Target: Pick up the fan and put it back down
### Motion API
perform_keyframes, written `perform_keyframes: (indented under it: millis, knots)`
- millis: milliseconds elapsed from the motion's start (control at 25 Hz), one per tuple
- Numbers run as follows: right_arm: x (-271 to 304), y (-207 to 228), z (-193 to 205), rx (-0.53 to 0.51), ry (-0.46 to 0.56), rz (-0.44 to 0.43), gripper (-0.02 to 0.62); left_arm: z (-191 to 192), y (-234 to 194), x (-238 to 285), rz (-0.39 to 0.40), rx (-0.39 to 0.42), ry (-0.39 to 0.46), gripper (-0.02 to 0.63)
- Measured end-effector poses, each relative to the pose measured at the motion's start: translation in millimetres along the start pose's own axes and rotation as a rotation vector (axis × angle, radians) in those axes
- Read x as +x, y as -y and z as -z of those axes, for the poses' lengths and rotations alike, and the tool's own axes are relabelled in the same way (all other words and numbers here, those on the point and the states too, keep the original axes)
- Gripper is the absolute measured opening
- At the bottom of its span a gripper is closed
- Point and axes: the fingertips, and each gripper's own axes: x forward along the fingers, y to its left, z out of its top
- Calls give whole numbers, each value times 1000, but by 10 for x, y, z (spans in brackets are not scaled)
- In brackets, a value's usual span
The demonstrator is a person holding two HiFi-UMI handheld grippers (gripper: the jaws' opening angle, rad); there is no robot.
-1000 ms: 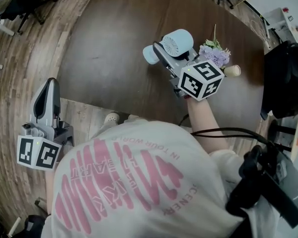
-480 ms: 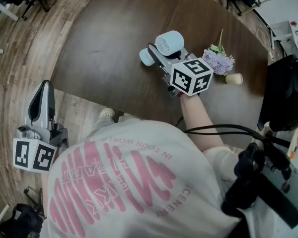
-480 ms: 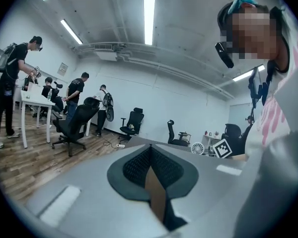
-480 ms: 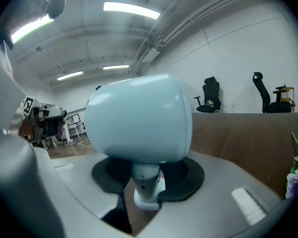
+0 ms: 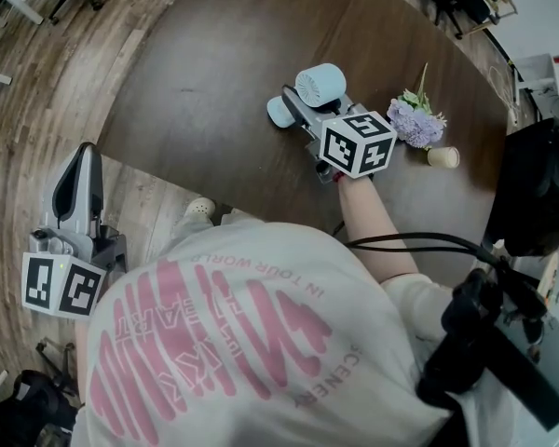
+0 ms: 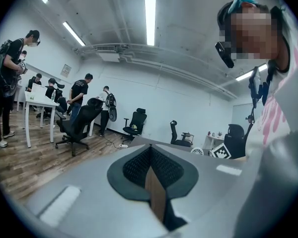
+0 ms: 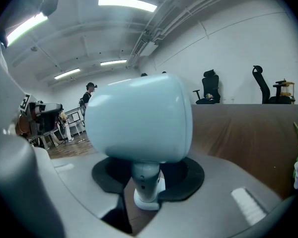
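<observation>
Item, fan [image 5: 319, 86]: pale blue, with a rounded head on a short stem and a small foot. We are gripping it over the dark tabletop [image 5: 205, 54], right of centre in the head view. The right gripper [image 5: 294, 106] is clamping its fingers on the stem, below the head and above the foot. In the right gripper view the fan [image 7: 139, 117] is filling the centre of the frame, and the stem is running up and out from between the black pads of the right gripper [image 7: 147, 185]. We cannot tell whether the foot is touching the wood yet. Setting it down, we judge, is depending on the stem axis: the foot is pointing toward the lower left of the head view, and it needs to be meeting the tabletop flat before the fingers are parting. Item, left gripper [image 5: 87, 156]: fingers together on nothing, hanging over the floor at the lower left of the frame, well apart from the fan and taking no part. Item, purple flower sprig [image 5: 415, 119] and small cream cup [image 5: 443, 157]: lying near the right gripper, to the right of it in the frame.
</observation>
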Motion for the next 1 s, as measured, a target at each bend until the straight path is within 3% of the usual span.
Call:
perform_keyframes:
  millis: [1000]
  knots:
    - [147, -147, 112, 4, -12, -5, 143, 10, -157, -118, -8, -5, 7, 12]
